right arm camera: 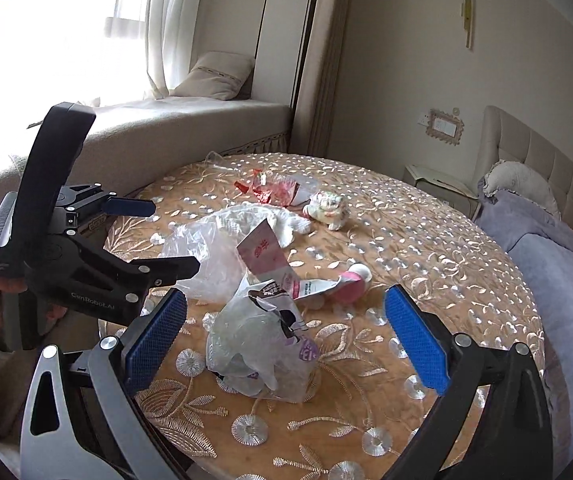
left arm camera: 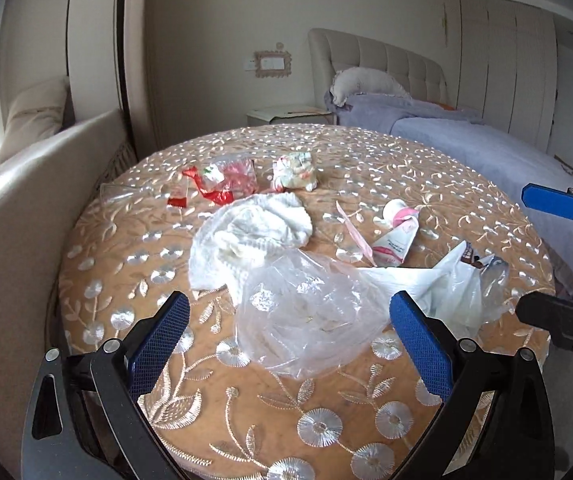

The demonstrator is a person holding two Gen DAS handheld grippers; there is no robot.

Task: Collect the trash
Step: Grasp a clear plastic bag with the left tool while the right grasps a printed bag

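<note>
Several pieces of trash uncollected, all loose on round table [left arm camera: 98, 280] with embroidered cloth; nothing gathered, no bin in view. Task judged barely begun.

Near centre: clear plastic bag [left arm camera: 306, 316], crumpled, flat on cloth, just ahead of left gripper [left arm camera: 290, 340]; jaws wide apart, holding nothing, hovering above near edge.
Near right: second clear bag with printed wrapper [right arm camera: 262, 344], standing crumpled, between fingers of right gripper [right arm camera: 286, 340] in its own view; jaws apart, not touching it as far as can be told.
Centre: white cloth or tissue wad [left arm camera: 254, 236], partly under first bag.
Right of centre: squeezed pink-and-white tube [left arm camera: 396, 236], beside a thin pink strip [left arm camera: 354, 232].
Far left: red and clear wrappers [left arm camera: 218, 180]; empty clear cup [left arm camera: 118, 194] on its side near far-left rim.
Far centre: balled printed wrapper [left arm camera: 294, 172].

Edges and room: table rim rounds off close under both grippers. Window bench [right arm camera: 190, 128] tight against left rim; bed [left arm camera: 486, 144] close on right and far right. Open cloth wide on far side and near centre; grippers near each other at near edge, little spare room between.
</note>
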